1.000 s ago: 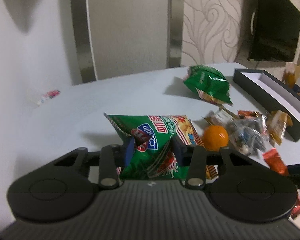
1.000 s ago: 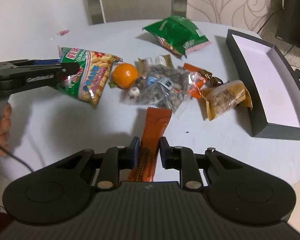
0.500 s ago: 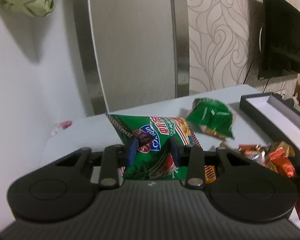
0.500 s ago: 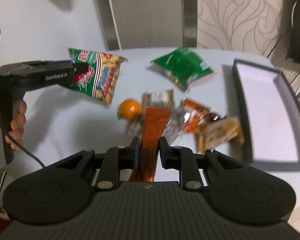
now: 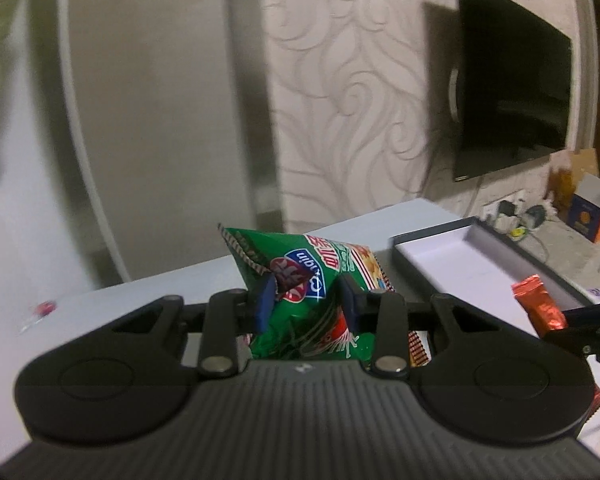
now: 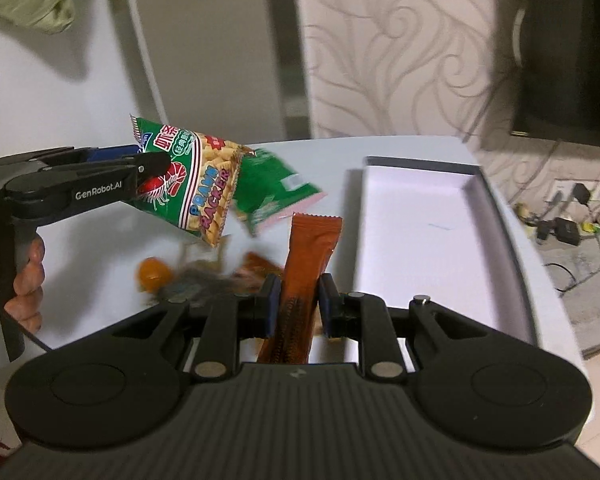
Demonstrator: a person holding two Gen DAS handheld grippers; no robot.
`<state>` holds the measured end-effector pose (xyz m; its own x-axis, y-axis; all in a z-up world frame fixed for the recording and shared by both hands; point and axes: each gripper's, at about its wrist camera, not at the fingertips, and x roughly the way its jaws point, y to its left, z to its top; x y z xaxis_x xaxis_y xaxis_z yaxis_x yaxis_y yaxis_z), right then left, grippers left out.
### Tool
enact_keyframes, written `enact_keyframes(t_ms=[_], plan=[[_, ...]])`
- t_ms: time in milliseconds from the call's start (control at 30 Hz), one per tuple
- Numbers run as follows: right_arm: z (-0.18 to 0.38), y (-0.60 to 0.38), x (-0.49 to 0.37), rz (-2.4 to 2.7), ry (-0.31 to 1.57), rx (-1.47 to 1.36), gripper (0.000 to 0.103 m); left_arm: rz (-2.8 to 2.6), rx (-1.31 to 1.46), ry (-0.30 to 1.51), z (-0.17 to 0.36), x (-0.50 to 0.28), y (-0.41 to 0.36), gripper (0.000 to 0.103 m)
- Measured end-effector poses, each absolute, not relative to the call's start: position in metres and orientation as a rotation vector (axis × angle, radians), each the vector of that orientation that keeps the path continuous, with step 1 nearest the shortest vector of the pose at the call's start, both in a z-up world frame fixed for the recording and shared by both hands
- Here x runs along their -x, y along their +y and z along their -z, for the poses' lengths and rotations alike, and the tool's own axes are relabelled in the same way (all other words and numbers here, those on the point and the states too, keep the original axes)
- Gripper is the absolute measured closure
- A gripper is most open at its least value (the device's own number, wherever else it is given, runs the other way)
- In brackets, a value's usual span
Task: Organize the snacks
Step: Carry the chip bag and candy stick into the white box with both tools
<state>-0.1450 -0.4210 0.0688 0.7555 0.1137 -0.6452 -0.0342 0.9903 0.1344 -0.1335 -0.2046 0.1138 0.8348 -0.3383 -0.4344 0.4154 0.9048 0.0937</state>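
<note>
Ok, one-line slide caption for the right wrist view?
Right gripper carries an orange snack stick toward the empty box; left gripper lifts a prawn cracker bag.

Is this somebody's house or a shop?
Most likely a home, perhaps a living room: a flat TV hangs on swirly wallpaper, plugs and cables trail on the floor, and snacks sit loose on a white table.

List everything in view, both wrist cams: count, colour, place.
prawn cracker bag: 1, green, held in the air by left gripper
orange stick pack: 1, in right gripper
green bag: 1, on table behind cracker bag
orange fruit: 1, on table
small packets: blurred, count unclear
box: 1, dark walls, white inside, empty, table right
table: 1, white
TV: 1, black, on wall
left gripper: jaws shut on bag
right gripper: jaws shut on pack
hand: 1, on left gripper's handle
</note>
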Motion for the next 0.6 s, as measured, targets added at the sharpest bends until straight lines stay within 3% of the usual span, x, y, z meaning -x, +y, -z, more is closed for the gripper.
enact_keyframes(t_ms=[600], plan=[[-0.053, -0.516, 0.129, 0.015, 0.746, -0.120, 0.079, 0.561, -0.215, 0.461, -0.082, 0.118, -0.331, 0.066]])
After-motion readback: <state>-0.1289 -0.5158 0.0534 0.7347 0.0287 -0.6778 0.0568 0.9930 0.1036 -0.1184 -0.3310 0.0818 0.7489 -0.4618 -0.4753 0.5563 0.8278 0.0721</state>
